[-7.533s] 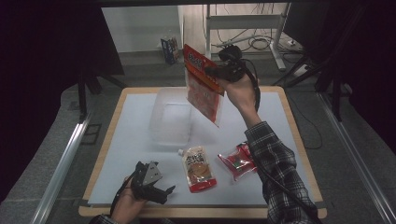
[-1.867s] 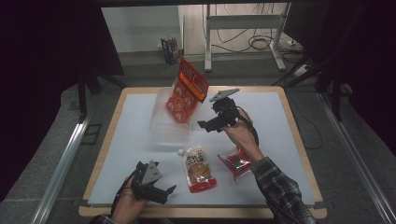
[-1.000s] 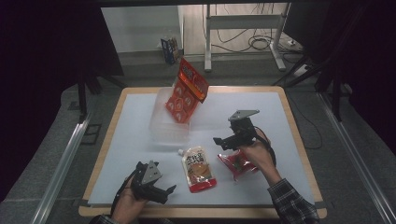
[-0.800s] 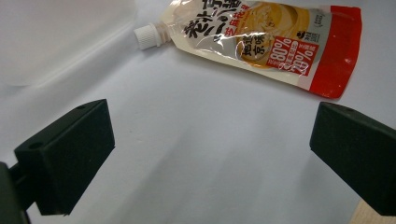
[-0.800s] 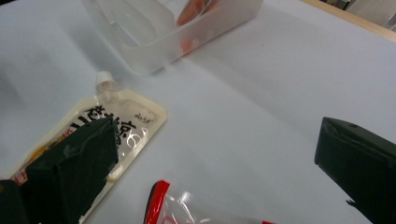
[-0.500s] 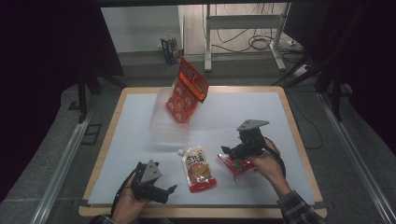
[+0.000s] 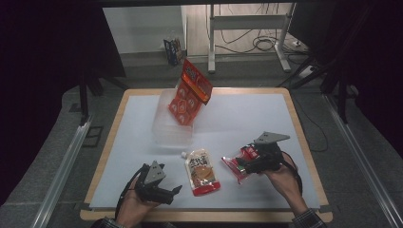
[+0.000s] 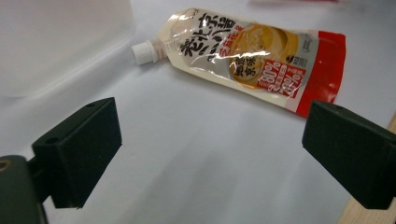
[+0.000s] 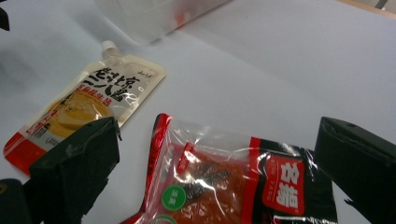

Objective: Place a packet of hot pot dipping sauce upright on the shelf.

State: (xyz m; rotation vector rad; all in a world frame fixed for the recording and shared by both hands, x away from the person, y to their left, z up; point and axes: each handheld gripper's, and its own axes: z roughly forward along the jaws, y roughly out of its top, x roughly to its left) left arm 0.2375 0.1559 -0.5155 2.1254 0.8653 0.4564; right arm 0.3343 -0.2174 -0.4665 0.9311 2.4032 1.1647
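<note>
An orange snack bag [image 7: 190, 92] stands tilted in a clear plastic bin [image 7: 166, 133] at the table's back middle. A pale spouted sauce pouch [image 7: 202, 172] [image 8: 252, 58] [image 9: 88, 100] lies flat near the front. To its right lies a red and black snack packet [image 7: 240, 159] [image 9: 233, 182]. My right gripper [image 7: 247, 164] [image 9: 217, 179] is open, low over that packet, with a jaw on either side of it. My left gripper [image 7: 166, 190] [image 8: 212, 158] rests open at the front left, pointing toward the pouch, with only bare table between its jaws.
The white table top [image 7: 247, 118] has a wooden rim [image 7: 304, 128]. Dark floor, a metal rail [image 7: 62, 161] and table legs with cables surround it. A small blue box [image 7: 173, 50] stands on the floor behind.
My right gripper let go of the orange bag, leaving it propped in the bin, then came back and down to the red and black packet. The left gripper stayed put.
</note>
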